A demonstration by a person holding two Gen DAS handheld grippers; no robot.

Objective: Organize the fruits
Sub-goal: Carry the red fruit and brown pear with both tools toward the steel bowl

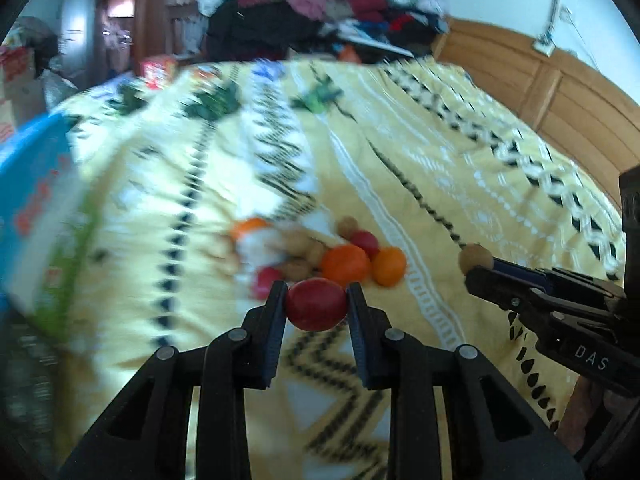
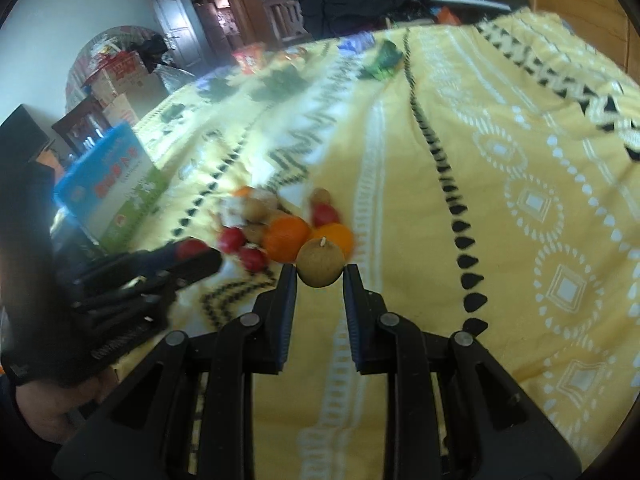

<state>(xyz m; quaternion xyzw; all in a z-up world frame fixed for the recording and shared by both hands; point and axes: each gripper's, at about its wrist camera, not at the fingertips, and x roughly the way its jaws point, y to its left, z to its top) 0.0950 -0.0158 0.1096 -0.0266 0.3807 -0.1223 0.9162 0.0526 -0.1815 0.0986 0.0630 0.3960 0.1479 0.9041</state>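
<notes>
left gripper (image 1: 316, 298) pinching round dark-red fruit (image 1: 316, 305) | right gripper (image 2: 320, 276) pinching round tan-brown fruit (image 2: 320, 265) | blue-green carton box (image 2: 114, 184) lies toward bed's left edge, nearer the left gripper

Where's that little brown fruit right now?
The brown fruit is pinched in the right gripper, lifted just in front of the fruit pile on the yellow bedspread.
</notes>
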